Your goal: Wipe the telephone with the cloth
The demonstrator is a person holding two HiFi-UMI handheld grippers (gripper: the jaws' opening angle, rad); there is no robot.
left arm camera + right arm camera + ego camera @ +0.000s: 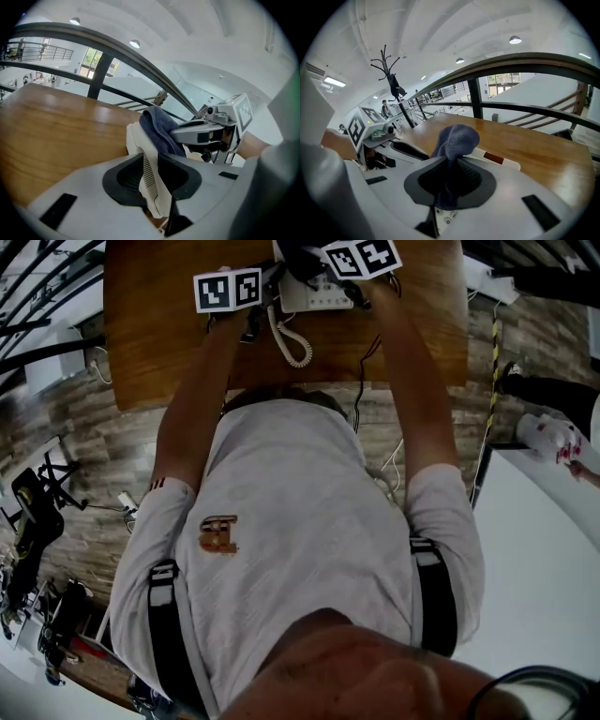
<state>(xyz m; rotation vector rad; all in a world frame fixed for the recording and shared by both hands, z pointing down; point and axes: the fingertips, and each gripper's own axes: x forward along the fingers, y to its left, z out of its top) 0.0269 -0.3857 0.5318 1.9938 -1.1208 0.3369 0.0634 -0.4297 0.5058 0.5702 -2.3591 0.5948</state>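
Blue cloth (457, 138) pinched in right tongs (448, 183), handset (139, 143) clamped in left tongs (157, 180), arms (202, 399) outstretched.

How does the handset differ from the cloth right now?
The handset is cream, rigid and ribbed; the cloth is dark blue, soft and bunched. The handset sits in the left claw, the cloth in the right claw. Both are clamped in shut claws over the wooden table.

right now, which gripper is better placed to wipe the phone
Right. The right gripper has its jaws shut on the cloth, right by the handset. The left gripper is shut on that handset, so it can only steady it.
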